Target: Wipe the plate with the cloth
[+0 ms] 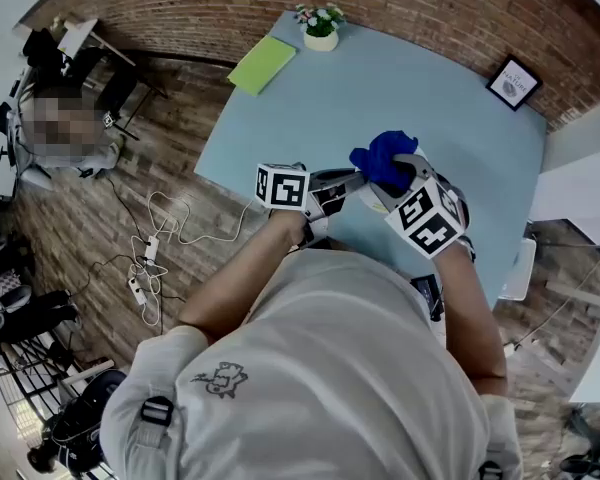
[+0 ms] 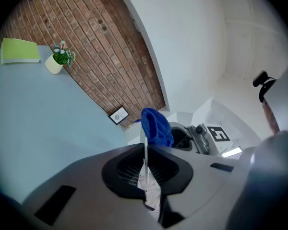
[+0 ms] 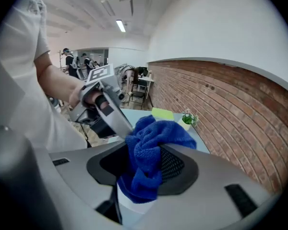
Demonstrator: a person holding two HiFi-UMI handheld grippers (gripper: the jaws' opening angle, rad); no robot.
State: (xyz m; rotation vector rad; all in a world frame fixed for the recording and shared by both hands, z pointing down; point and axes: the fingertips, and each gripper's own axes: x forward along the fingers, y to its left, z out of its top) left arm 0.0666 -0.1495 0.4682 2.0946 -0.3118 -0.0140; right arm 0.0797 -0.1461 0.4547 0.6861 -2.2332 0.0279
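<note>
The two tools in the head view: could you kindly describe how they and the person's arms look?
The left tool and right tool are pale grey moulded shells; their own views show black, grid-textured pads set in dark recesses. Each carries a white cube printed with black square markers: the left cube and the right cube. The person wears a light short-sleeved T-shirt, so the forearms are uncovered.

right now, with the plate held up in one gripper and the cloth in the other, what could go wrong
1. The left gripper pinches the plate only by its thin rim, up in the air. Wiping pressure could lever it loose and drop it.
2. The blue cloth is bunched in the right gripper, so the hard jaws might scrape the plate instead of the cloth wiping it.
</note>
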